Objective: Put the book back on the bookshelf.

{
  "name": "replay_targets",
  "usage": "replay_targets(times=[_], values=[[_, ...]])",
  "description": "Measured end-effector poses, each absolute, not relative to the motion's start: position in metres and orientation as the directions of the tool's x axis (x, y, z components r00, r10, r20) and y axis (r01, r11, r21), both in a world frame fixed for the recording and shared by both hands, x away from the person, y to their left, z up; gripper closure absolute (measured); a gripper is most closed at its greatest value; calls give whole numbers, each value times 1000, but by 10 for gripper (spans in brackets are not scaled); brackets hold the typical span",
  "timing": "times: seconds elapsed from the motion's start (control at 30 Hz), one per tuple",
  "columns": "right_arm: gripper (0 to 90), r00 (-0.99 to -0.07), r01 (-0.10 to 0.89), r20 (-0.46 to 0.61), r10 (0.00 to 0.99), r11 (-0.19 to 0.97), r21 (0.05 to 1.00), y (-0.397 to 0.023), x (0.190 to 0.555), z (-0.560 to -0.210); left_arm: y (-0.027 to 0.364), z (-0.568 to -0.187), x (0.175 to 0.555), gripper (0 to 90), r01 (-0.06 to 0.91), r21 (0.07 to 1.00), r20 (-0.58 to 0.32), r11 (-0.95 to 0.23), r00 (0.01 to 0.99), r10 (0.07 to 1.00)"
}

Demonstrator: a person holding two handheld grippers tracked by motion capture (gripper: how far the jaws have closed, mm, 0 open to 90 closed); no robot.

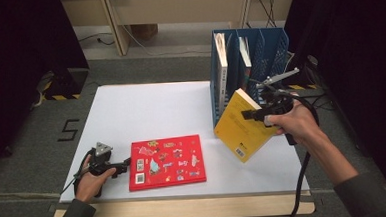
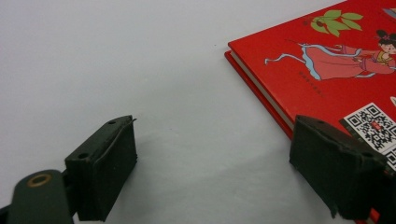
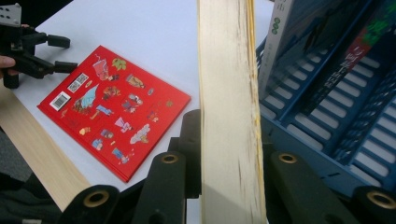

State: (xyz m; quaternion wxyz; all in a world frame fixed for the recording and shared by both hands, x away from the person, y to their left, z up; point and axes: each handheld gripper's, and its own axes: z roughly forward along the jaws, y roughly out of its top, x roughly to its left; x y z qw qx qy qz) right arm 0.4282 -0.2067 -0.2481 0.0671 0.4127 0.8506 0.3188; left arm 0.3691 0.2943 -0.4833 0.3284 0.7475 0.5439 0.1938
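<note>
On the table point(image 1: 146, 108), a blue rack point(image 1: 273, 44) already held two books upright. A yellow book point(image 1: 242, 126) was held tilted above the table just before the rack, not yet slotted, pinched on both covers by the right gripper point(image 1: 259, 114). A red book point(image 1: 166, 161) lay flat, unlifted. The left gripper point(image 2: 215, 168) was spread at the red book's edge, one jaw seemingly over its corner.

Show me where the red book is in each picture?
High view: red book lies flat, lower middle of the table.
Left gripper view: upper right, by one jaw.
Right gripper view: left of middle, lying flat.
Shared landmark: its QR code sticker.
</note>
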Motion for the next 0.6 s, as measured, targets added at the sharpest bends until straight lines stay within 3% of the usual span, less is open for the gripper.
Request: replay_targets(times=[0.27, 0.6], values=[[755, -617, 669, 111, 779, 445, 595, -221, 435, -220, 294, -483, 369, 139, 686, 702, -68, -193, 334, 940], [754, -489, 704, 83, 868, 337, 626, -255, 455, -186, 294, -483, 369, 138, 686, 701, -66, -195, 334, 940]])
